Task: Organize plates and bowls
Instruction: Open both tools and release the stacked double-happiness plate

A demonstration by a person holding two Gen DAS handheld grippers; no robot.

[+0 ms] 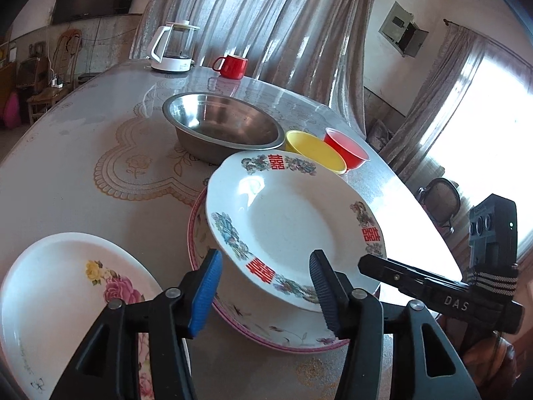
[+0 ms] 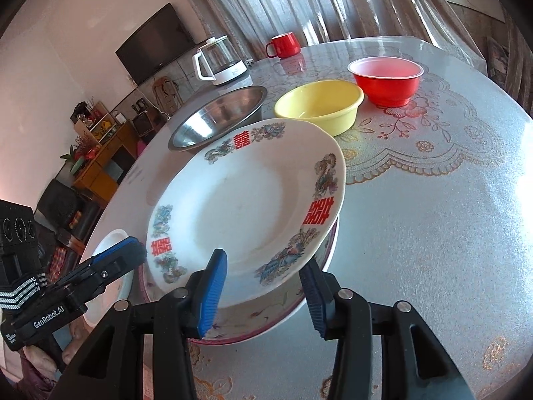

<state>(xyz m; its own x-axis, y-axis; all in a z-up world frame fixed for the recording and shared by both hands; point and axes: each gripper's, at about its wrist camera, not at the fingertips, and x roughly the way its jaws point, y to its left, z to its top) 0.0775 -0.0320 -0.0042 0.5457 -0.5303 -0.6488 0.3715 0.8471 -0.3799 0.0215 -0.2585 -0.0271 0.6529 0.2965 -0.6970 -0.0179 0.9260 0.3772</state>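
Curtained tabletop (image 2: 433,216) held a tilted plate (image 2: 243,206) at 12 o'clock between both gaping claws: right claw (image 2: 263,296), left claw (image 1: 266,293).

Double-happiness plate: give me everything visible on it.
The plate is white, glossy, ceramic-looking, with a wide rim bearing red double-happiness characters and multicolour dragon and flower motifs. Its shallow well is empty. It sits tilted on a pink-rimmed plate, far edge raised. Both open grippers flank its near rim: left gripper, right gripper. Whether either touches it is unclear.
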